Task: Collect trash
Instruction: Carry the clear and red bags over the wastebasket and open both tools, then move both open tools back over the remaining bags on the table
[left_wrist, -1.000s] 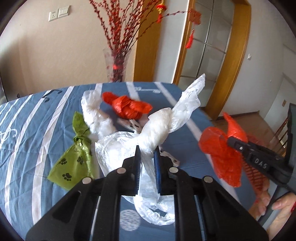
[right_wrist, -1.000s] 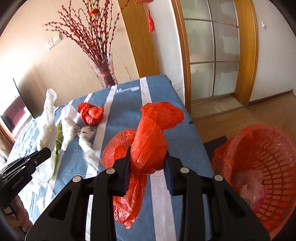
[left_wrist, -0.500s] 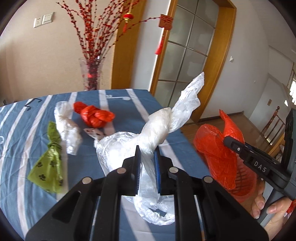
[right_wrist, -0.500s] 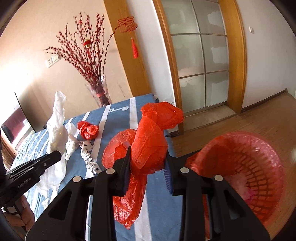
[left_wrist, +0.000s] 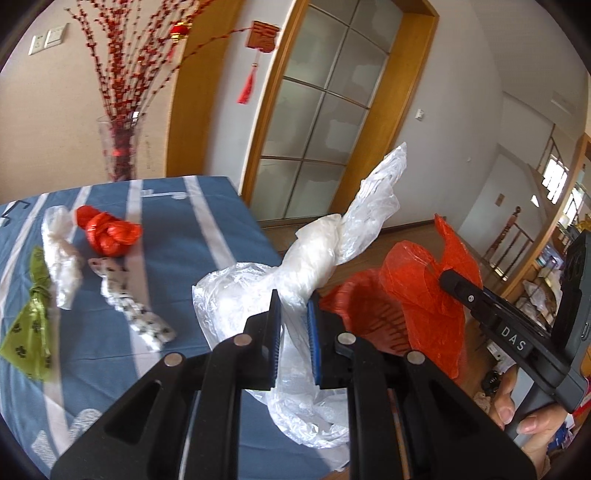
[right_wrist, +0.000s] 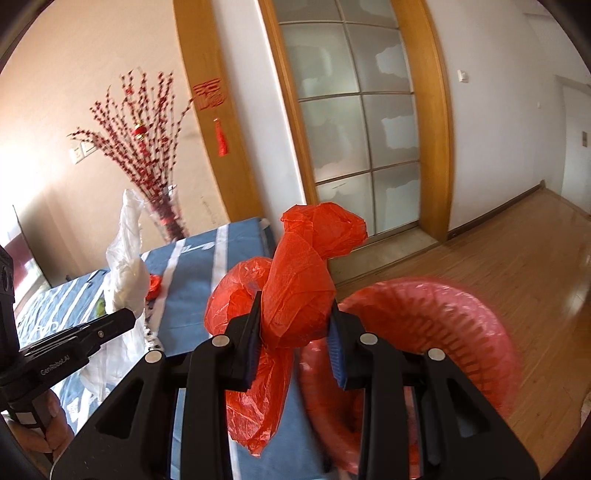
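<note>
My left gripper (left_wrist: 293, 308) is shut on a knotted clear plastic bag (left_wrist: 317, 254), lifted over the table's right edge. My right gripper (right_wrist: 293, 314) is shut on a knotted red plastic bag (right_wrist: 299, 291), held beside a red basket (right_wrist: 461, 321) that stands on the floor to the right of the table. In the left wrist view the right gripper (left_wrist: 448, 282) with the red bag (left_wrist: 421, 295) sits over the basket (left_wrist: 369, 314). Still on the blue striped tablecloth (left_wrist: 177, 236) lie a red bag (left_wrist: 109, 230), a white bag (left_wrist: 59, 254), a green paw-print bag (left_wrist: 31, 325) and a white patterned bag (left_wrist: 133, 310).
A glass vase (left_wrist: 118, 147) with red branches stands at the table's far edge. Behind it are a wooden door frame and a glass-paned door (right_wrist: 358, 122). Wooden floor (right_wrist: 517, 251) spreads to the right. A hand (left_wrist: 524, 421) grips the right gripper's handle.
Both grippers have swung right and slightly up with their bags, off the table's middle toward the red basket. The basket now fills more of the right wrist view.
</note>
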